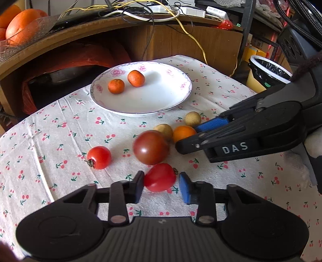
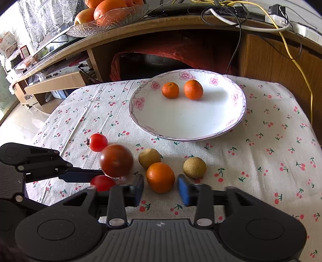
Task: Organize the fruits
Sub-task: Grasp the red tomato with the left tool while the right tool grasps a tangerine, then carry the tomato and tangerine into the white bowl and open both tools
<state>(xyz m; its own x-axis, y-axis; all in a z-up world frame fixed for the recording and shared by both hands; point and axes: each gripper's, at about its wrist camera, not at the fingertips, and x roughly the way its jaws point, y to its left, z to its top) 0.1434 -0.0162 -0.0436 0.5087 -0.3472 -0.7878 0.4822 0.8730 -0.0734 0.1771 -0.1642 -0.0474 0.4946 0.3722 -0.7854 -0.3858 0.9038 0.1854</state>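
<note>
A white flowered plate [image 1: 161, 100] [image 2: 191, 125] holds two small oranges [image 1: 116, 86] [image 2: 170, 90]. On the cherry-print cloth lie a dark tomato [image 1: 151, 147] [image 2: 116, 160], two small red tomatoes [image 1: 99, 157] [image 1: 160, 177], an orange [image 2: 160, 177] [image 1: 184, 133] and two tan round fruits [image 2: 194, 167] [image 2: 149, 157]. My left gripper [image 1: 161, 186] is open around the near red tomato [image 2: 102, 183]. My right gripper [image 2: 161, 190] is open around the orange, and it also shows in the left wrist view [image 1: 193, 135].
A wooden cabinet [image 2: 271, 56] with cables stands behind the table. A glass bowl of oranges [image 2: 108, 16] sits on it. A lined bin [image 1: 267, 72] stands at the right. The cloth's right side [image 2: 281, 141] has free room.
</note>
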